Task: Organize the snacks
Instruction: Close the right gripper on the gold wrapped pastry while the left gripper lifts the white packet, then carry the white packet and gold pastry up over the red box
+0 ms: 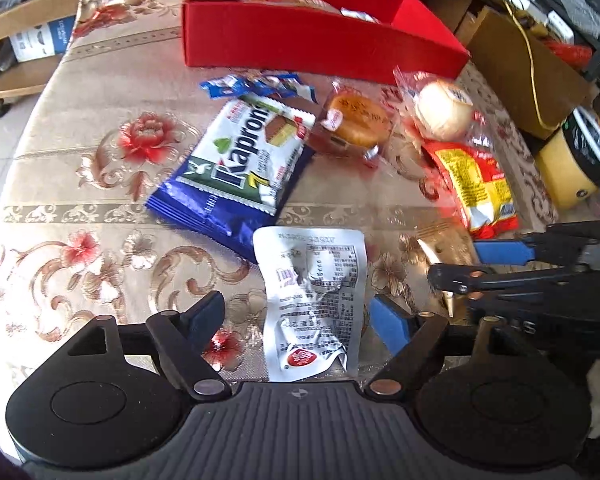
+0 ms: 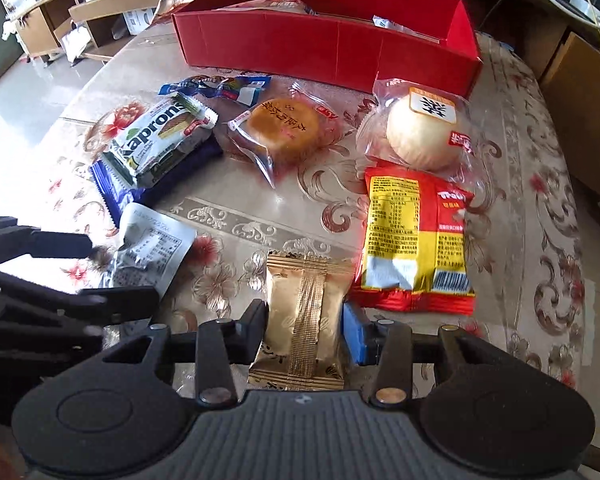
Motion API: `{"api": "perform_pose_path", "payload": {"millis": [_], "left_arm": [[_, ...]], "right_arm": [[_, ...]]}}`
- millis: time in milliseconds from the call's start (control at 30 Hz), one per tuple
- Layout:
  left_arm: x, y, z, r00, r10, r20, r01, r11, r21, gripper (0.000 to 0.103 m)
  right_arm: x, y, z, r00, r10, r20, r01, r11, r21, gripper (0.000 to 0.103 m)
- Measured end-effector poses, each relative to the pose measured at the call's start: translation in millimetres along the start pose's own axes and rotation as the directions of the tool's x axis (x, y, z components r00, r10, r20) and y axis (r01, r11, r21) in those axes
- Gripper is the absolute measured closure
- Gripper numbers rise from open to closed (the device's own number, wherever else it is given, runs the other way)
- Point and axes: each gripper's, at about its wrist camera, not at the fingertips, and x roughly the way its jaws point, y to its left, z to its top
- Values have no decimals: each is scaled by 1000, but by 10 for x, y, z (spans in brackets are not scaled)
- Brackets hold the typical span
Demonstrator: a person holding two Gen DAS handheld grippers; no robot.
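While right fingers point(image 2: 305, 330) pinch gold packet point(image 2: 304, 320), red box point(image 2: 324, 46) holds wrapped snacks point(image 2: 284, 3).

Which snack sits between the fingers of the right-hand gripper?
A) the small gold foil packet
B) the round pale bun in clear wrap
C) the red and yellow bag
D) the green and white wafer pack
A: in the right wrist view the right gripper has its fingers closed against both sides of the small gold foil packet.
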Motion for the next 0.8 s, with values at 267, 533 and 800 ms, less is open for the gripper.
{"api": "perform_pose_path", "payload": {"millis": [267, 533, 800], "left_arm": [[32, -157, -36, 994, 106, 19, -107, 990, 87, 35], [-64, -173, -46, 995, 93, 31, -94, 994, 53, 48], [-166, -201, -29, 996, 59, 64, -61, 998, 29, 50]], "right_arm": [[-19, -29, -20, 998, 51, 36, -52, 998, 27, 59], [-64, -41, -55, 995, 82, 59, -84, 996, 23, 59], [-202, -76, -51, 989, 97, 109, -101, 994, 41, 59]]}}
